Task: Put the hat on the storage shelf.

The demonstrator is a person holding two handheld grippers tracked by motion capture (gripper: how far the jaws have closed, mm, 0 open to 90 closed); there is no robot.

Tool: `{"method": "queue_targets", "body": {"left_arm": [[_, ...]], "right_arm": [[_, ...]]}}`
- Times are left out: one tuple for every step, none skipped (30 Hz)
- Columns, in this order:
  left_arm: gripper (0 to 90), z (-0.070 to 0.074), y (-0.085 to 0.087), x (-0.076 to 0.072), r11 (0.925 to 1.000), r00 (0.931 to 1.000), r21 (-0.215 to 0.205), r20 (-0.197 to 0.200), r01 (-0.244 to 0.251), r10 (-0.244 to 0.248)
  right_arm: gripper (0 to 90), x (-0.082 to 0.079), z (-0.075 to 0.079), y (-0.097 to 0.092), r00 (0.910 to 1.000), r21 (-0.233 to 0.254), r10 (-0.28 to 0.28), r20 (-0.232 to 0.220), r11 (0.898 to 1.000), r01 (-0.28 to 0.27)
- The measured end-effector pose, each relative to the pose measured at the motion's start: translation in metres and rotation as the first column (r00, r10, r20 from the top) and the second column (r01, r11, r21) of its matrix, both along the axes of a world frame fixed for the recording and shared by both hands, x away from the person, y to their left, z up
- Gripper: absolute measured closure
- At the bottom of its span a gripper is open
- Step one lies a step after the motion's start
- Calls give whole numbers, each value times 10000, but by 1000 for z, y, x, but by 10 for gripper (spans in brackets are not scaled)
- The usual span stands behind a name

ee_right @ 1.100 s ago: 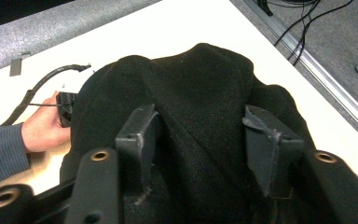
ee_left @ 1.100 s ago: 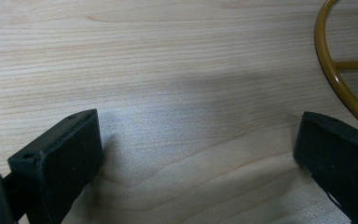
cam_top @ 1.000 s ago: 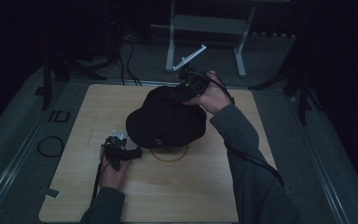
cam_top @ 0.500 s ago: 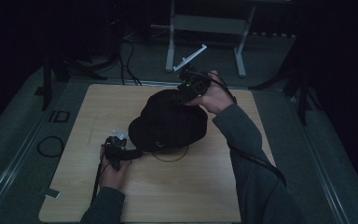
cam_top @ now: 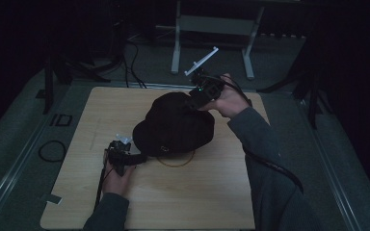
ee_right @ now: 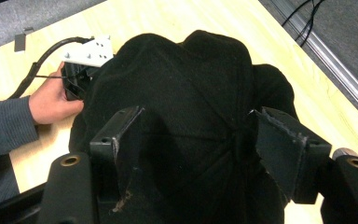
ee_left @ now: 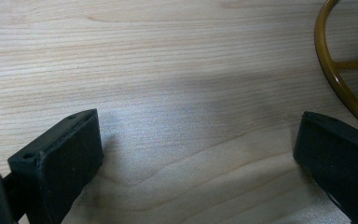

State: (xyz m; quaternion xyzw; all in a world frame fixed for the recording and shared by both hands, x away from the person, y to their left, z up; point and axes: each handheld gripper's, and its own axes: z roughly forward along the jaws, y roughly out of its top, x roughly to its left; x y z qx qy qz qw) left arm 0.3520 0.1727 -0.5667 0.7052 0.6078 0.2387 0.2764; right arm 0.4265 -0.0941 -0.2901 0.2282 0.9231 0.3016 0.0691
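A black brimmed hat (cam_top: 173,125) lies on the wooden table (cam_top: 212,192), over a thin yellow-brown ring (cam_top: 176,161). My right gripper (cam_top: 192,103) hangs over the far side of its crown. In the right gripper view the crown (ee_right: 186,93) bulges up between the wide jaws of this gripper (ee_right: 196,126). They have just been opening and the pads do not press on the cloth. My left gripper (cam_top: 137,158) rests low at the brim's near left edge. Between its open jaws (ee_left: 196,126) is bare wood, and the ring (ee_left: 340,79) curves past the right jaw.
A white metal frame (cam_top: 212,24) and a slanted white bar (cam_top: 201,61) stand on the floor beyond the table's far edge. A coiled cable (cam_top: 52,150) lies on the floor at the left. A small piece of tape (cam_top: 53,198) sits at the table's near left corner.
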Motion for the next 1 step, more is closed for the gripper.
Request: {"method": "queue_targets", "body": {"left_arm": [[7, 0, 0, 0, 10000, 10000, 1, -3, 3, -3]], "right_arm": [[313, 0, 0, -1, 10000, -16, 8, -7, 10000, -8]]}}
